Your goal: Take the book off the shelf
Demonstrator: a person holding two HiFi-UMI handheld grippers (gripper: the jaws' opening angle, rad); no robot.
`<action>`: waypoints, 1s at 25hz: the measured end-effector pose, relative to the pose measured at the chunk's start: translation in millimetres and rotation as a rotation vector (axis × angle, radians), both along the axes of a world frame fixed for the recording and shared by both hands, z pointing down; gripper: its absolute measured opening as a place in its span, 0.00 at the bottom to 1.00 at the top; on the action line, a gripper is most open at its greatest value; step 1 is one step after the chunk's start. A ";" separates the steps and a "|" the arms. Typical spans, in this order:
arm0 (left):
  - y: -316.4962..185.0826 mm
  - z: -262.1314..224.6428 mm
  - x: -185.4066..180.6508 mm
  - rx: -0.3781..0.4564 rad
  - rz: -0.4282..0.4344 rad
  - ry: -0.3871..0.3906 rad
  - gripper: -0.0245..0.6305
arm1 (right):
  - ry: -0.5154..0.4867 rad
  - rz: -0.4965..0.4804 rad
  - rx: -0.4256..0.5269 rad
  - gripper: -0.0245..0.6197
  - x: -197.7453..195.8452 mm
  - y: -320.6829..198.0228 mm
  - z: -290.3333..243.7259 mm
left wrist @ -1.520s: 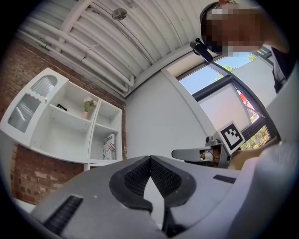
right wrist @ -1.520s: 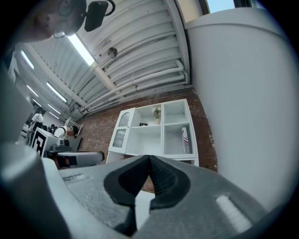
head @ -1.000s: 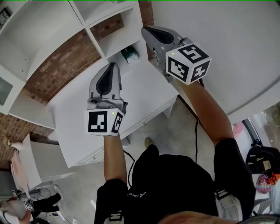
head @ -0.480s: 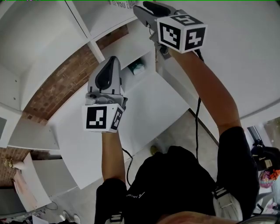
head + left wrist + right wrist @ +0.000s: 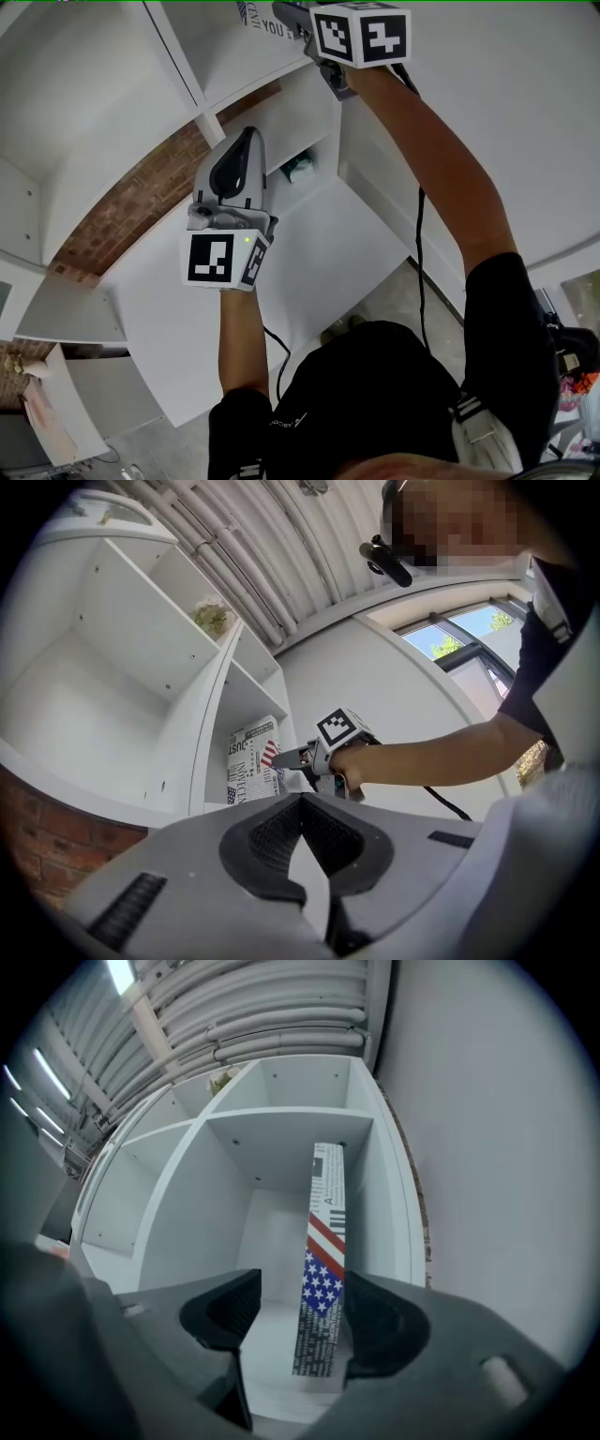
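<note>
The book (image 5: 324, 1269) stands upright on its end in a right-hand compartment of the white shelf unit (image 5: 281, 1129), its spine showing stars, stripes and black print. My right gripper (image 5: 302, 1321) is raised in front of it. Its jaws are opening, and the spine shows in the gap between them, nearer the right finger (image 5: 375, 1307), with no pad pressing on it. In the head view the right gripper (image 5: 279, 9) reaches the top edge beside the book (image 5: 255, 13). My left gripper (image 5: 246, 136) is held lower, shut and empty, and looks at the book (image 5: 248, 766) and the right gripper (image 5: 281, 758).
The shelf unit (image 5: 202, 94) has several open compartments and stands against a brick wall (image 5: 131, 202). A small green and white object (image 5: 300, 169) lies in a lower compartment. A plant (image 5: 212, 618) sits on top. A plain white wall (image 5: 487, 112) runs along the right.
My right arm has risen up and leftward to the upper compartment where the book stands. The left gripper has stayed at about the same place.
</note>
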State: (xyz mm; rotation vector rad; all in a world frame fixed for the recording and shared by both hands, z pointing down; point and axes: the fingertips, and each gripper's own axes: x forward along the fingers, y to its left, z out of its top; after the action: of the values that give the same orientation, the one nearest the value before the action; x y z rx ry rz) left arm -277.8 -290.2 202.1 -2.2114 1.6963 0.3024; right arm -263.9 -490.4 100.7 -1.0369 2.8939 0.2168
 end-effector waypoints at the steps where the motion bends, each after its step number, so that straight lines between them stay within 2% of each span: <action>1: -3.0 -0.1 -0.9 0.001 0.002 0.003 0.03 | 0.004 0.008 -0.005 0.45 -1.9 -6.0 -0.2; 10: -19.0 -1.4 -7.5 0.018 -0.002 0.016 0.03 | 0.033 0.018 -0.041 0.46 -21.5 -37.5 -2.8; 19: -12.1 1.0 -20.8 0.026 -0.051 0.029 0.03 | 0.087 0.065 -0.076 0.45 -47.7 -57.2 1.7; 22: -7.6 3.1 -27.4 0.022 -0.073 0.036 0.03 | 0.103 0.077 -0.083 0.43 -54.2 -63.5 7.1; 25: -4.8 5.4 -31.7 0.015 -0.090 0.038 0.03 | 0.107 0.086 -0.090 0.37 -55.7 -68.8 11.8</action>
State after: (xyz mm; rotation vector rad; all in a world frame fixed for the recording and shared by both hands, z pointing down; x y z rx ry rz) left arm -309.6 -295.0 207.4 -2.1242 1.8014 0.3355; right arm -319.6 -559.3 112.5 -1.2014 2.9826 0.1514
